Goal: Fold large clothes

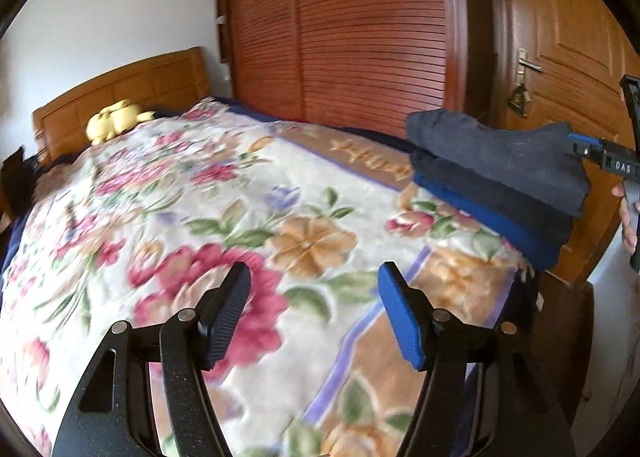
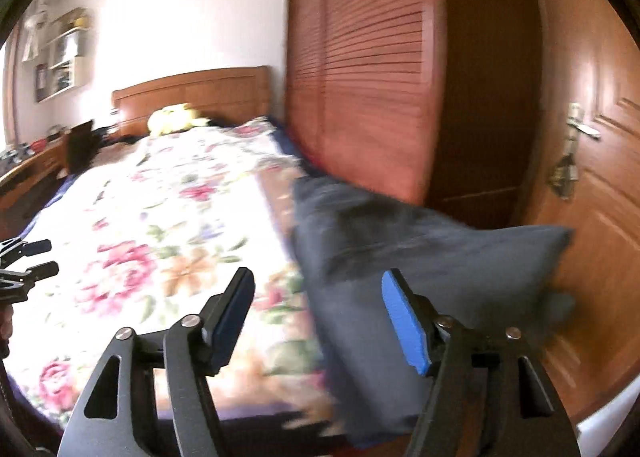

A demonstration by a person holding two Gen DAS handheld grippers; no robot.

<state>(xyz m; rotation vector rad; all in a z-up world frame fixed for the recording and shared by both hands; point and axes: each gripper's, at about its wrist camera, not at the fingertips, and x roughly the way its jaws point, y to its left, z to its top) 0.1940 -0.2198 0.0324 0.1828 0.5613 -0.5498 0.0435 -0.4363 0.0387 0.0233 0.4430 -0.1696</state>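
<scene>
A stack of folded dark clothes (image 1: 496, 173) lies at the right edge of the bed (image 1: 208, 217), on the floral blanket (image 1: 280, 185), with a blue piece at the bottom. The left gripper (image 1: 314, 317) hangs over the blanket, its fingers (image 1: 230, 313) apart and empty. The right gripper (image 2: 318, 323) is beside the stack, fingers (image 2: 404, 325) apart, holding nothing; the top garment (image 2: 420, 253) lies just beyond them. A yellow toy (image 1: 116, 119) sits by the headboard (image 1: 128, 91). A slatted wardrobe (image 1: 352, 25) and a door (image 1: 560, 41) stand behind.
</scene>
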